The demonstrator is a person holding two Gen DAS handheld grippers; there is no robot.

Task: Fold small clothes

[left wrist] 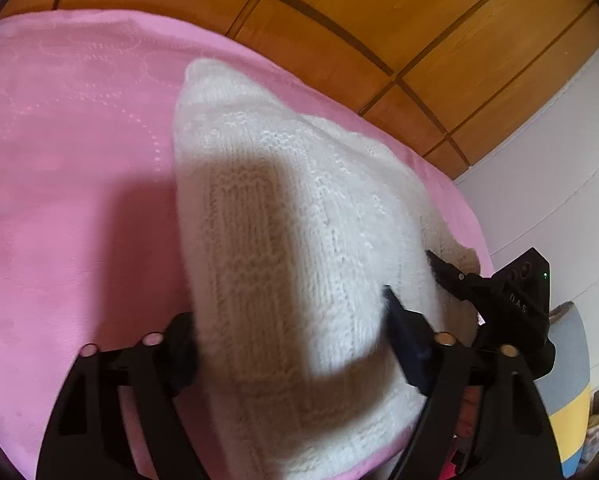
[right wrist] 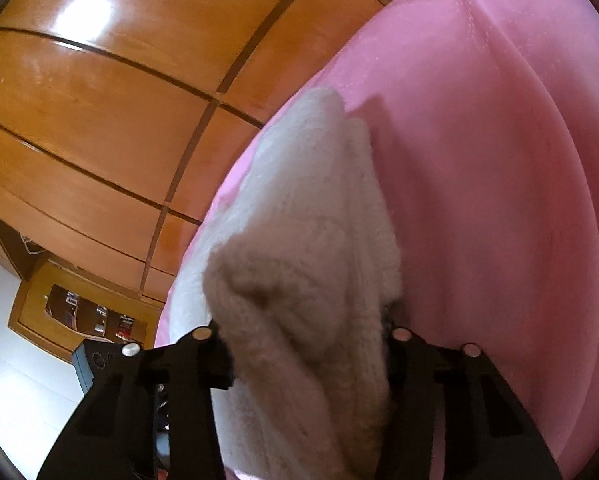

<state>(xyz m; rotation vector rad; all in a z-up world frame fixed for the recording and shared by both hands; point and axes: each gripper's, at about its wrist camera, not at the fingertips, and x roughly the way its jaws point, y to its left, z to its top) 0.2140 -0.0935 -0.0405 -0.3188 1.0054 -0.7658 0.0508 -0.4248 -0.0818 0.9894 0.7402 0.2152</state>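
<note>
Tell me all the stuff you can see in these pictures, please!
knitted garment: 1, white and fluffy, lying on the pink cover, bunched up at the near end
pink cover: 1, pink, spread under the garment
wooden panels: many, shiny orange-brown with dark lines, behind the cover
wall: 1, white, on the right in the left wrist view
wooden cabinet: 1, brown with small things inside, low on the left in the right wrist view
left gripper: 1, black, jaws closed on the garment
right gripper: 1, black, jaws closed on a bunched part of the garment
</note>
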